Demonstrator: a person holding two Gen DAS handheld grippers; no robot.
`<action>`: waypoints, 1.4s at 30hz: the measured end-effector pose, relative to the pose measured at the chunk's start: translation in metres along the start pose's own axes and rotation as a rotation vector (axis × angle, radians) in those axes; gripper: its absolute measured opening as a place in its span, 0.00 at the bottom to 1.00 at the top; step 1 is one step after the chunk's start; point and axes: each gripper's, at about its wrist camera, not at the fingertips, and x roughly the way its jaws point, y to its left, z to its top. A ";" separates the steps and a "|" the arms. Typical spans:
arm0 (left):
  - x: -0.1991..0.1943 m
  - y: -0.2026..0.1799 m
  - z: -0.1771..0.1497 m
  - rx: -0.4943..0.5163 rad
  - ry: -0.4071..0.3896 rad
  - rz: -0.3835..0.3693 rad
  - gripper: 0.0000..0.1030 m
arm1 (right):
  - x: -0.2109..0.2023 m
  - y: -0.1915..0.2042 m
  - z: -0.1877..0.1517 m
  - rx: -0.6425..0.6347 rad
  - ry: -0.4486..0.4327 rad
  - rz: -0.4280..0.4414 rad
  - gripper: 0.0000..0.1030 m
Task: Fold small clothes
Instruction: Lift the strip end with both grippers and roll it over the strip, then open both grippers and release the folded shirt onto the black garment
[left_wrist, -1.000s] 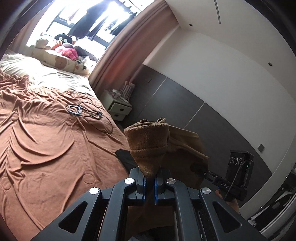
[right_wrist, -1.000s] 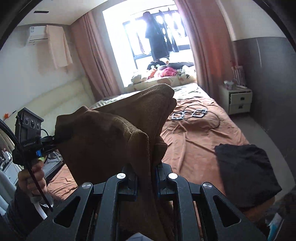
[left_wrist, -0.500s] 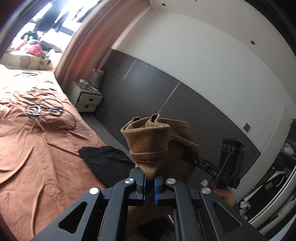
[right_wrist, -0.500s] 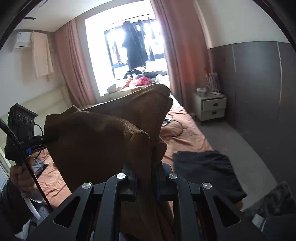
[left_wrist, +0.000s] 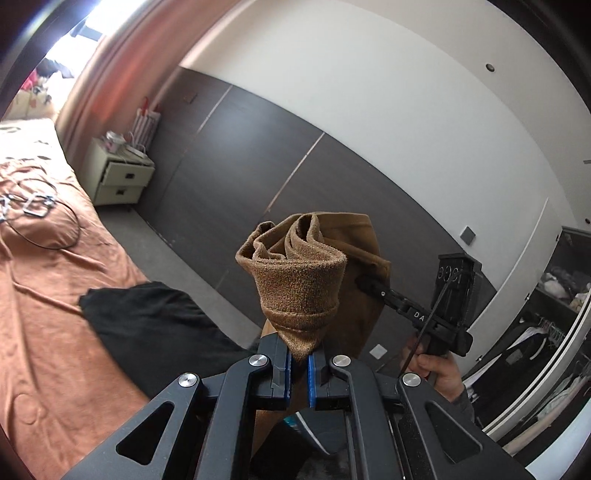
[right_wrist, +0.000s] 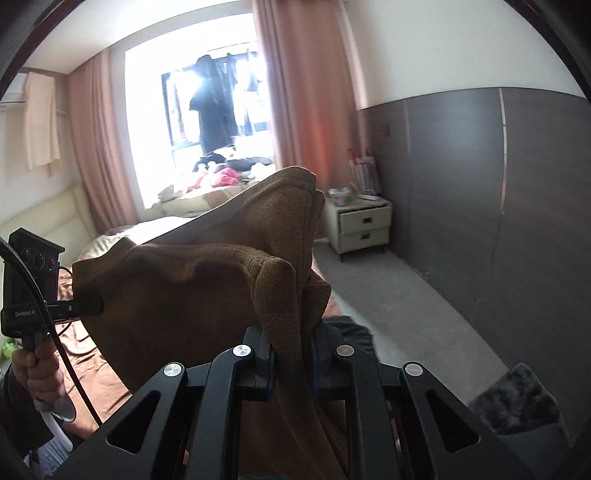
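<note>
one brown garment hangs in the air, stretched between both grippers: left gripper clamped on its bunched edge, right gripper pinching another edge. below left gripper, black cloth on bed.

bed w/ rumpled rust-brown sheet; black garment lying at its edge, cable plus metal buckles further up.
</note>
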 end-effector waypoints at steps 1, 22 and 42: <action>0.007 0.002 0.001 -0.002 0.010 -0.003 0.06 | 0.003 0.004 -0.004 0.003 0.001 -0.007 0.10; 0.103 0.151 0.014 -0.169 0.103 0.075 0.06 | 0.167 0.082 -0.024 0.143 0.125 -0.063 0.10; 0.158 0.292 0.003 -0.237 0.176 0.238 0.06 | 0.322 0.150 -0.022 0.099 0.334 -0.091 0.10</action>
